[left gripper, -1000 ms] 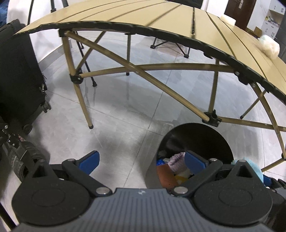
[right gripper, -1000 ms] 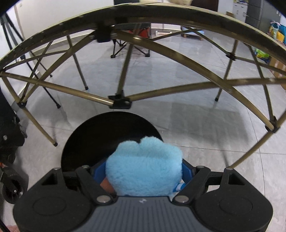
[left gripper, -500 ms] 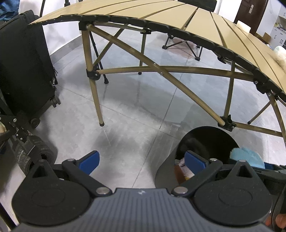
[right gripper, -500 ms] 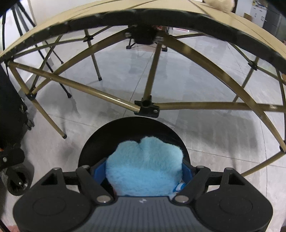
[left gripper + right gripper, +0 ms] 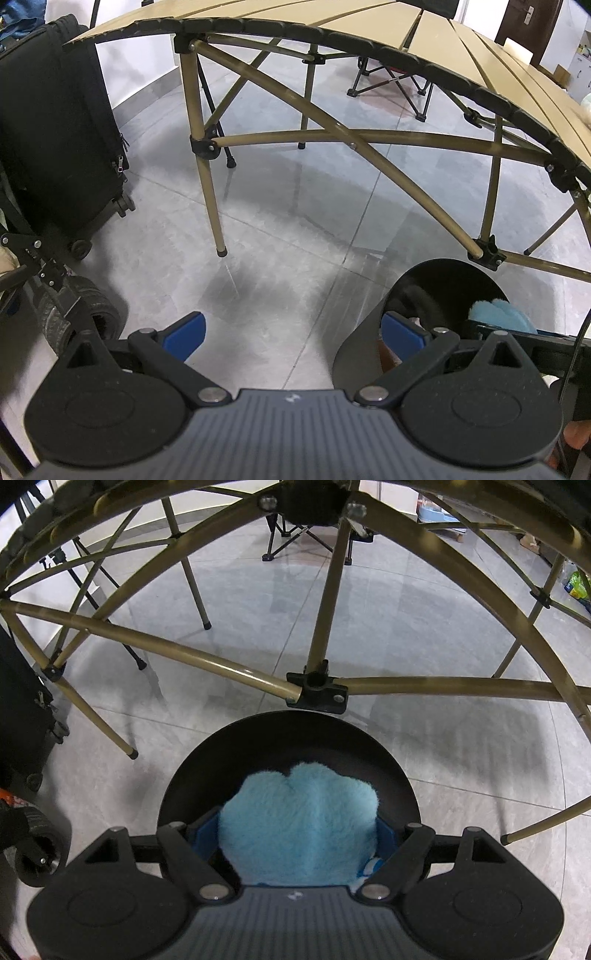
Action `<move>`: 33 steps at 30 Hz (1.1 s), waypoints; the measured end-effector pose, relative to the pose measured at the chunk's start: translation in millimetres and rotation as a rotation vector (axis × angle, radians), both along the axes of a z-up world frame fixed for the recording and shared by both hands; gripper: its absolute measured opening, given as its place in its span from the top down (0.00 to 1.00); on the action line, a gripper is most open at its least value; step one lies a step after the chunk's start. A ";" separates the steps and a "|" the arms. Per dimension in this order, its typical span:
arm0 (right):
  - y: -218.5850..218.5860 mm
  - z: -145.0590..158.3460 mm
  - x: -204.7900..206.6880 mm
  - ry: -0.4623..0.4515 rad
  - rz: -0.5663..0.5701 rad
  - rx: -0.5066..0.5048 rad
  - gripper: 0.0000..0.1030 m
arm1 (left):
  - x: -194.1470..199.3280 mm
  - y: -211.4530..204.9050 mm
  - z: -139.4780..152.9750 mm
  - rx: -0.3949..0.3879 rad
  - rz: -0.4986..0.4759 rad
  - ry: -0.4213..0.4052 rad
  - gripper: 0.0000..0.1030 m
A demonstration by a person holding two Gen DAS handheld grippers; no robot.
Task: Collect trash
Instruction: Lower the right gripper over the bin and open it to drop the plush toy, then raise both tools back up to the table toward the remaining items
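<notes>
Right fingers [image 5: 386, 836] around blue plush [image 5: 299, 823] (seemingly gripped) over bin [image 5: 288, 738]

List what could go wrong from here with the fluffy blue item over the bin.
1. The fluffy light-blue plush piece is clamped in the right gripper above the round black bin; the fuzzy pile might cling to a pad on release.
2. The tan metal table frame and its black joint sit close beyond the bin; lifting forward may knock them.
3. The open left gripper hangs beside the bin's rim and could nudge it.
</notes>
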State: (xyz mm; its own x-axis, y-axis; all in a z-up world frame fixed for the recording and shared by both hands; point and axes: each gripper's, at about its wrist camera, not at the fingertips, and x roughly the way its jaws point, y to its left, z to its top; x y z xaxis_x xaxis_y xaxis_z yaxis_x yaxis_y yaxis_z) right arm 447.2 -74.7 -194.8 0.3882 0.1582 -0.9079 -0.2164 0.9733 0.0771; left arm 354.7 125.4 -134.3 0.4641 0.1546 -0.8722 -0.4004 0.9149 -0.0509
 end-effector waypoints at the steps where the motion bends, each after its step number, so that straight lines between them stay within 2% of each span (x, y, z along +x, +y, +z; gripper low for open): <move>1: -0.7 -0.2 -0.1 0.001 -0.003 0.002 0.22 | -0.1 0.2 -0.5 0.001 0.000 0.001 0.00; 5: -2.1 1.1 0.9 -0.008 -0.012 0.003 0.21 | -0.7 1.5 -0.9 0.001 0.002 0.003 0.00; 8: -6.6 3.0 1.9 -0.012 -0.038 0.034 0.17 | -1.8 2.0 -0.4 0.001 0.003 0.002 0.00; 11: -12.6 2.1 4.4 -0.003 -0.070 0.054 0.10 | -2.9 3.8 -0.2 0.001 0.007 0.003 0.00; 13: -14.5 0.8 5.6 -0.001 -0.081 0.054 0.00 | -3.2 4.9 -0.2 0.000 0.011 0.003 0.00; 24: -12.3 -5.1 5.4 0.010 -0.090 0.044 0.00 | -4.3 6.4 1.0 -0.002 0.008 -0.001 0.00; 33: -15.6 2.6 -4.8 -0.027 -0.085 0.023 0.00 | -7.2 -1.1 6.9 -0.007 -0.010 -0.020 0.00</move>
